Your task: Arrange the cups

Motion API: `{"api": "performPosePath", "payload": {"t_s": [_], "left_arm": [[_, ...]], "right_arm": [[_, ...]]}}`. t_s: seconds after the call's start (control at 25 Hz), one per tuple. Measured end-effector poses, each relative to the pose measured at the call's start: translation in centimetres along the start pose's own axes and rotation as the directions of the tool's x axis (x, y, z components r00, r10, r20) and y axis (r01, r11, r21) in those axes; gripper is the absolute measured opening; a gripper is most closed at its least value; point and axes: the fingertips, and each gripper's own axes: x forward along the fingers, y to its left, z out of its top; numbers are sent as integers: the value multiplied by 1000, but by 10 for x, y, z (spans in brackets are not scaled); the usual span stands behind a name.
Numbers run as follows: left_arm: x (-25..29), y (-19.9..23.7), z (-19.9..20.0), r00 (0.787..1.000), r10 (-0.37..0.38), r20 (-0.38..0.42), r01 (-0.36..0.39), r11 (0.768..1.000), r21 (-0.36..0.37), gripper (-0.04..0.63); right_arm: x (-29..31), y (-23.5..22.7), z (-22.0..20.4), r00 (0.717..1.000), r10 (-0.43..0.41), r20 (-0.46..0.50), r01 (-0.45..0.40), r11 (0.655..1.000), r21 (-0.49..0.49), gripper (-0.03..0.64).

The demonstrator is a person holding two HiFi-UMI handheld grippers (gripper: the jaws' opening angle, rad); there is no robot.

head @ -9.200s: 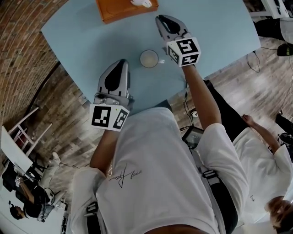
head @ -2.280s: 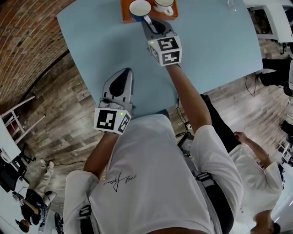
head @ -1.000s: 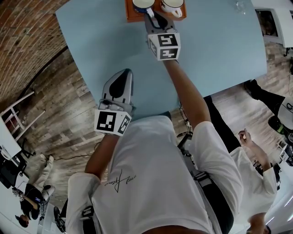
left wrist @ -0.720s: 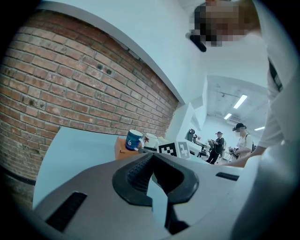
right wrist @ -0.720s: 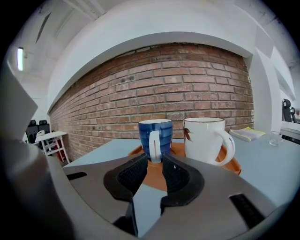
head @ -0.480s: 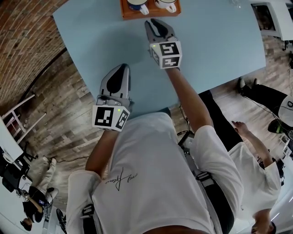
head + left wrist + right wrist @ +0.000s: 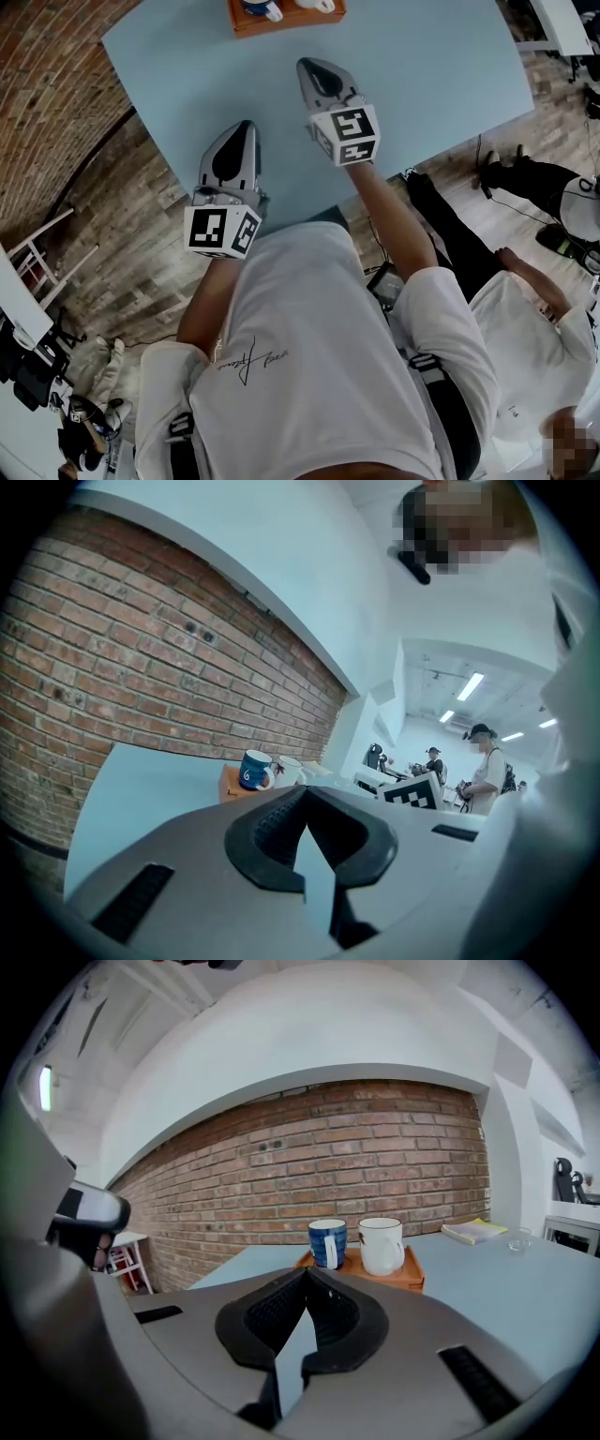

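1. While looking down in head view, note orange tray (image 7: 291, 22) at far edge of table (image 7: 441, 66), carrying blue cup (image 7: 256, 7) and white cup (image 7: 314, 5) side by side, both clipped by top of frame. Mark right gripper (image 7: 303, 64) as the nearer one: tips aimed up-frame at tray, well short of it, over bare tabletop. Mark left gripper (image 7: 249, 125) farther back, near table's near edge, aimed the same way. Judge any further reach for the cups as right hand's job, straight ahead and slightly left.
2. Left gripper view: read jaws as closed tip to tip, nothing between. Find blue cup (image 7: 253, 769) and white cup (image 7: 289, 771) far ahead, above and left of the tips, upright on tray (image 7: 228, 784).
3. Right gripper view: read jaws as pressed together, having just been closing on nothing at all. Find blue cup (image 7: 327, 1242) left and white cup (image 7: 381, 1246) right, dead ahead beyond the tips, upright, just beside each other on tray (image 7: 412, 1280). Note blue handle facing gripper, white handle off to the right. Judge both as already set in place.
4. Surface and room: smooth pale-blue top, bare between tips and tray; booklet (image 7: 473, 1231) and small glass (image 7: 518, 1237) off right; brick wall (image 7: 328, 1147) behind; plank floor (image 7: 122, 216) below; people standing beyond.
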Motion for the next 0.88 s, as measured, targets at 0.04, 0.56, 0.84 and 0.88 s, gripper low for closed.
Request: {"api": "performPosePath", "payload": {"t_s": [0.04, 0.56, 0.84, 0.88], "left_arm": [[-1, -3, 1, 1000, -5, 3, 5, 1000, 2, 8], [-23, -40, 7, 997, -65, 35, 64, 997, 31, 8], [-40, -68, 3, 995, -92, 37, 89, 994, 59, 8], [-41, -72, 3, 995, -95, 37, 93, 994, 63, 8]], "right_arm": [[-7, 2, 3, 1000, -1, 6, 1, 1000, 5, 21], [-93, 35, 23, 1000, -7, 28, 7, 1000, 13, 20], [-142, 43, 32, 999, -21, 44, 20, 999, 29, 20], [-147, 44, 33, 999, -23, 48, 22, 999, 30, 20]]}}
